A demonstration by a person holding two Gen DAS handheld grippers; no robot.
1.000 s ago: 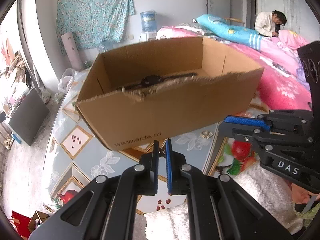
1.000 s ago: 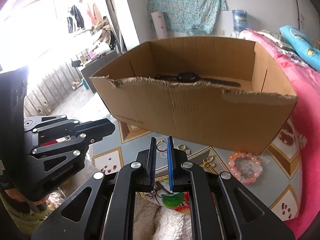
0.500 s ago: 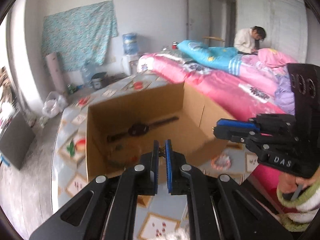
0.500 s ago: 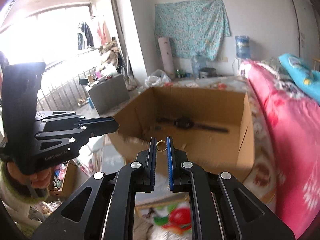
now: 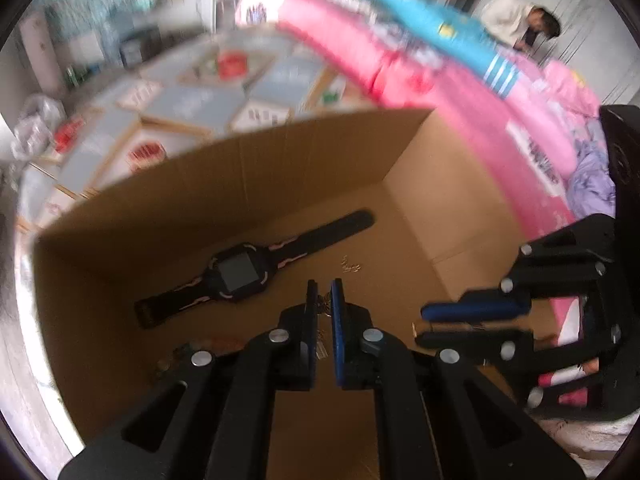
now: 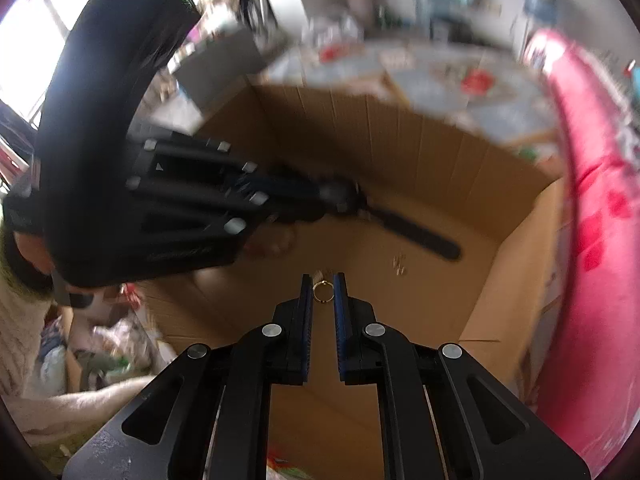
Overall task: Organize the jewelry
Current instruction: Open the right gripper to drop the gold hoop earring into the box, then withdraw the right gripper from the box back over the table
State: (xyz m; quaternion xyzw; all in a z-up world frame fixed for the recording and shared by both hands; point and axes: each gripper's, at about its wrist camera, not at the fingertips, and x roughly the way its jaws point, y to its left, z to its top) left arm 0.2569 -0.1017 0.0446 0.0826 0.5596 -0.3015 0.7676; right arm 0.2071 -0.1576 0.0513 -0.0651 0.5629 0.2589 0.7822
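A bedroom, blurred by motion. A bed with a pink quilt and a light-blue bolster runs along the right, and a person in a white top sits at its far end. A tabletop covered in a patterned cloth of framed fruit panels lies behind the carton.

An open cardboard box fills the middle of both views, seen from above, so that its brown floor and far wall are exposed.

The left hand-held gripper hangs over the box interior. Its jaws are nearly pressed together, pinching a small metal piece of jewelry whose kind cannot be told. The right hand-held gripper also hangs over the box floor, its jaws narrowly parted with a gold ring between the blue pads; whether the pads touch the ring cannot be told. In the left wrist view this gripper enters from the right, side-on.

A black wristwatch with a square face and pink-trimmed strap lies flat on the box floor, stretched diagonally near the far wall. In the right wrist view the left gripper covers its face and only the strap end shows.

A small pale metal trinket lies on the box floor just beside the watch strap, apart from both grippers.
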